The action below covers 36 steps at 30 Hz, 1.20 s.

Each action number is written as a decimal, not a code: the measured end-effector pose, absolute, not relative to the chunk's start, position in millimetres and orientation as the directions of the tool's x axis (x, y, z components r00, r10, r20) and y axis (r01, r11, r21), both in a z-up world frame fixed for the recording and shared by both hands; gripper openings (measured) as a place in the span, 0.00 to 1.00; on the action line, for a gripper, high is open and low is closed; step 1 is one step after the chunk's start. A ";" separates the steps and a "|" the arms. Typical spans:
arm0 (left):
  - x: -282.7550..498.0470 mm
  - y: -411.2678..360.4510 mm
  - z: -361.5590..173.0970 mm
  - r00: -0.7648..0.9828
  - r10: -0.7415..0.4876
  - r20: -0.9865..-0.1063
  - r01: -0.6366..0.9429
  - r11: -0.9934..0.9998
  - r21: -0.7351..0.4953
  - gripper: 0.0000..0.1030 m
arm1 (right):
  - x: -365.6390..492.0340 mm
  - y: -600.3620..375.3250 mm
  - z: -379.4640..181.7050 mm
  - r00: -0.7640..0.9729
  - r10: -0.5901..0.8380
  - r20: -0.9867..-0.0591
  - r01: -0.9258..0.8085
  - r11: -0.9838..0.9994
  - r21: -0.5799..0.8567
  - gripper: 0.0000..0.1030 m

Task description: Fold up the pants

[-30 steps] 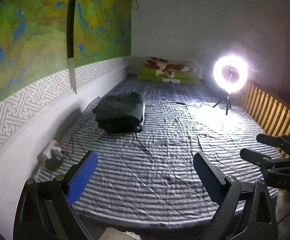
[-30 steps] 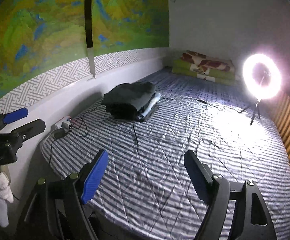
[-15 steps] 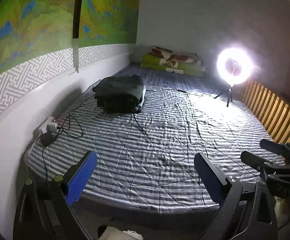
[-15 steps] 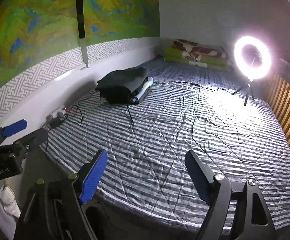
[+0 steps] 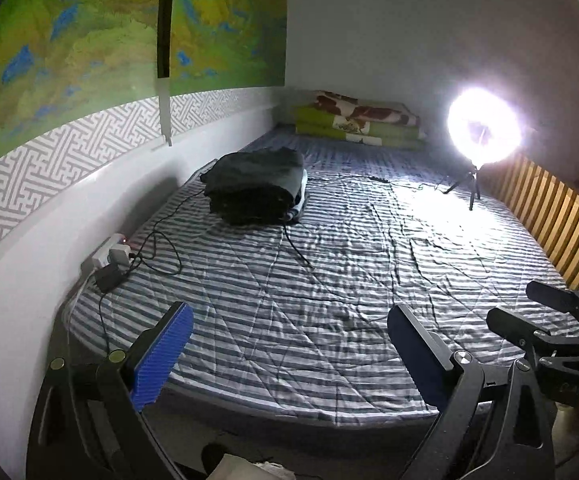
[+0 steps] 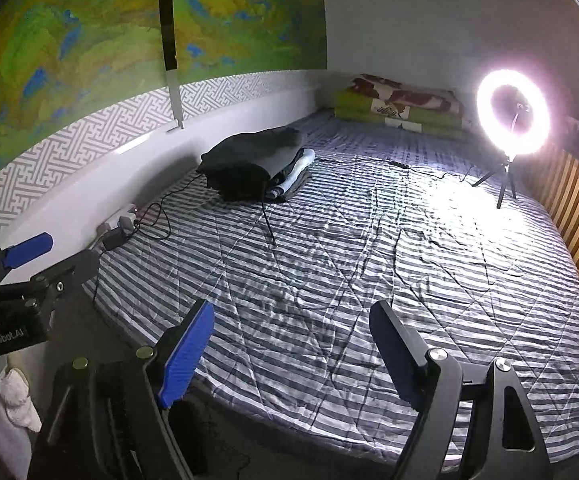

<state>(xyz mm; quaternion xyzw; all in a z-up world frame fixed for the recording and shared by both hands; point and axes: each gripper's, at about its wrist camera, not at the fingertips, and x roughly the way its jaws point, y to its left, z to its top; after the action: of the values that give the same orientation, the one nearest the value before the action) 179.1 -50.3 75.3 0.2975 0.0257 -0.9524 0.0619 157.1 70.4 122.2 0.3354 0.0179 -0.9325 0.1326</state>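
Grey-and-white striped quilted bedding [image 5: 329, 280] fills both views, laid over a wide bed that runs along a white wall with a grey fret-pattern band [image 5: 49, 160] and a green, yellow and blue mural [image 5: 89, 40] above. Folded dark pants [image 5: 255, 190] top a stack of folded clothes near that wall, well apart from both tools; the right wrist view shows pale folded garments [image 6: 299, 164] under the dark pair more clearly than the left wrist view, where only a thin light edge peeks out. A black cord [image 5: 297, 248] trails from the stack across the stripes. A lit ring light on a small black tripod [image 5: 483, 128] stands on the far right of the bed, beside a slatted wooden rail [image 5: 561, 232], and folded green-and-brown patterned bedding [image 5: 361, 120] lies at the far end. A white power strip with plugged-in adapters [image 5: 111, 256] sits at the wall's foot.

The left gripper [image 5: 289, 356] has its blue-padded jaws spread wide with nothing between them, hovering over the near edge of the bed. The right gripper [image 6: 289, 352] likewise stands wide apart and empty. Each view catches the other tool at its margin. Only the right wrist view shows white cloth [image 6: 13, 396] hanging at lower left
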 end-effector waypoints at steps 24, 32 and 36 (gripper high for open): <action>176.9 -55.4 57.9 -0.800 -0.091 -0.593 0.136 -0.990 -0.032 0.96 | 159.2 69.0 116.7 -0.740 -0.220 -0.636 0.240 -0.969 0.057 0.74; 175.7 -56.3 54.6 -0.795 -0.092 -0.599 0.140 -0.990 -0.034 0.96 | 158.0 66.4 114.8 -0.736 -0.219 -0.640 0.239 -0.969 0.057 0.74; 175.2 -56.5 54.0 -0.795 -0.089 -0.600 0.137 -0.990 -0.036 0.96 | 157.0 64.3 112.3 -0.734 -0.217 -0.643 0.238 -0.970 0.056 0.74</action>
<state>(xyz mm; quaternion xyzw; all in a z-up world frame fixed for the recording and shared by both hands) 175.2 -56.5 54.0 0.3147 0.0386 -0.9465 0.0597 157.0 64.3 112.3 0.3434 0.0149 -0.9311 0.1222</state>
